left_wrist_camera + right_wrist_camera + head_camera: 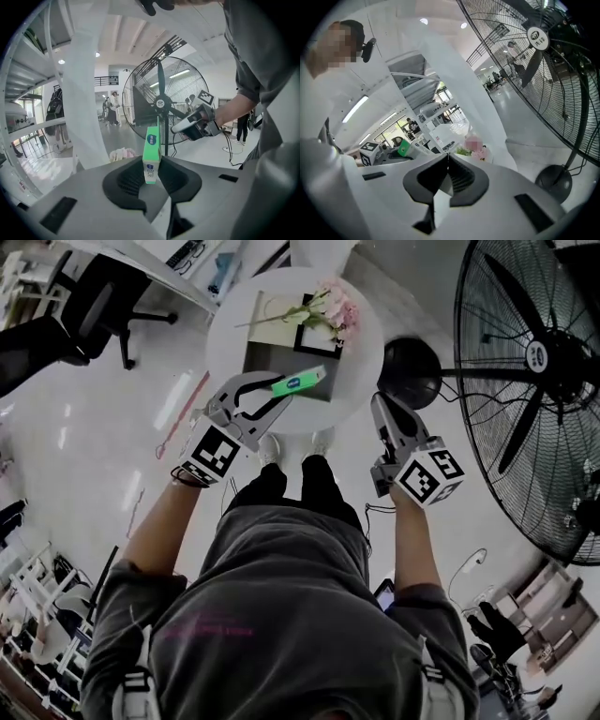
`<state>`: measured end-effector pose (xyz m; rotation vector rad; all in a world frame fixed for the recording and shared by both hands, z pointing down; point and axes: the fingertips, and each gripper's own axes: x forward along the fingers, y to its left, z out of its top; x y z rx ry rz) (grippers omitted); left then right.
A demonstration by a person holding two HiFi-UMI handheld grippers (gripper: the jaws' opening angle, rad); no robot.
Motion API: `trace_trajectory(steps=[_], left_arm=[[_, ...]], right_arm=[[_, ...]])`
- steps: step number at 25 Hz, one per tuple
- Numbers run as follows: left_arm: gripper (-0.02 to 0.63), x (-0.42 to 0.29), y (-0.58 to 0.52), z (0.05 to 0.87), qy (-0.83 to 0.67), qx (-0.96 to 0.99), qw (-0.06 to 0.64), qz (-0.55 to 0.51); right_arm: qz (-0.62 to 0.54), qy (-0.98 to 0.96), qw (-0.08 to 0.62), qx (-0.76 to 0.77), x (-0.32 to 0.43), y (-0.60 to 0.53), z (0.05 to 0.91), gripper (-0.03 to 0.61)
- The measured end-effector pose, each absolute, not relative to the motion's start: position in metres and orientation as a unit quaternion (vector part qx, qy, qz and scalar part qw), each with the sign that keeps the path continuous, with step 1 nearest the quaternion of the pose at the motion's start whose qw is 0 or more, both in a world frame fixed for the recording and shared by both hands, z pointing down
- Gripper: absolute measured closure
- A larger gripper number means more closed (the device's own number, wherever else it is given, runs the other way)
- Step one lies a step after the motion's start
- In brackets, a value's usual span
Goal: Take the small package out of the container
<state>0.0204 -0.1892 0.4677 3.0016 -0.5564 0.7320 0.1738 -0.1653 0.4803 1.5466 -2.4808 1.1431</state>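
While my left gripper [152,175] is clamped on the package [151,154], the main part of this job looks done to me. Both pads press the lower end of that green box, jaws part-way closed on its narrow sides, and it stands upright between them with most of its length sticking out past the tips. From the head view it hangs in the air over the container [255,329] on the round table [228,329], touching neither. In the left gripper view I see only the fan [534,352] and the room behind it, with the flowers [333,306] lower down, so I judge it is clear of the container's walls.

My right gripper [448,161] is fully closed with nothing in it, the two pads meeting edge to edge. It is held off to the side of the table, near the fan's base, well apart from the package.

What is left, as far as I can judge, is small: carry the package away from above the container and set it down somewhere, perhaps on the bare table. The grip on so slim a box is low, so it could tip if I swing it.
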Motion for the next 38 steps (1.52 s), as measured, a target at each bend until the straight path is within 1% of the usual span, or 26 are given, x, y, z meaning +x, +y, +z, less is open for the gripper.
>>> trace_trajectory(steps=[6,13,17,21,22,24,28,35,38], left_arm=[[0.509,0.009,-0.185,0.429,-0.193,0.961,-0.007,0.201],[0.510,-0.016,-0.180,0.393,-0.220,0.962,0.013,0.159],[0.511,-0.031,-0.177,0.378,-0.240,0.960,0.045,0.138],[0.511,-0.043,-0.179,0.364,-0.248,0.961,0.042,0.112],[0.511,-0.046,-0.178,0.361,-0.252,0.960,0.050,0.111],[0.511,-0.052,-0.174,0.356,-0.258,0.957,0.067,0.110],[0.511,-0.065,-0.173,0.353,-0.261,0.960,0.039,0.091],[0.509,-0.081,-0.169,0.348,-0.274,0.955,0.076,0.089],[0.509,-0.088,-0.171,0.348,-0.275,0.956,0.068,0.075]], right_arm=[[0.345,-0.800,0.003,0.491,0.163,-0.164,0.456,0.557],[0.325,-0.810,-0.003,0.488,0.148,-0.164,0.432,0.557],[0.314,-0.815,-0.005,0.487,0.140,-0.163,0.418,0.557],[0.304,-0.820,-0.003,0.486,0.133,-0.160,0.406,0.557],[0.300,-0.821,-0.002,0.485,0.131,-0.159,0.403,0.557],[0.295,-0.823,-0.001,0.485,0.126,-0.156,0.398,0.557],[0.284,-0.829,0.003,0.482,0.117,-0.150,0.389,0.557],[0.263,-0.836,-0.001,0.482,0.108,-0.147,0.368,0.557],[0.255,-0.838,0.001,0.482,0.104,-0.146,0.363,0.557]])
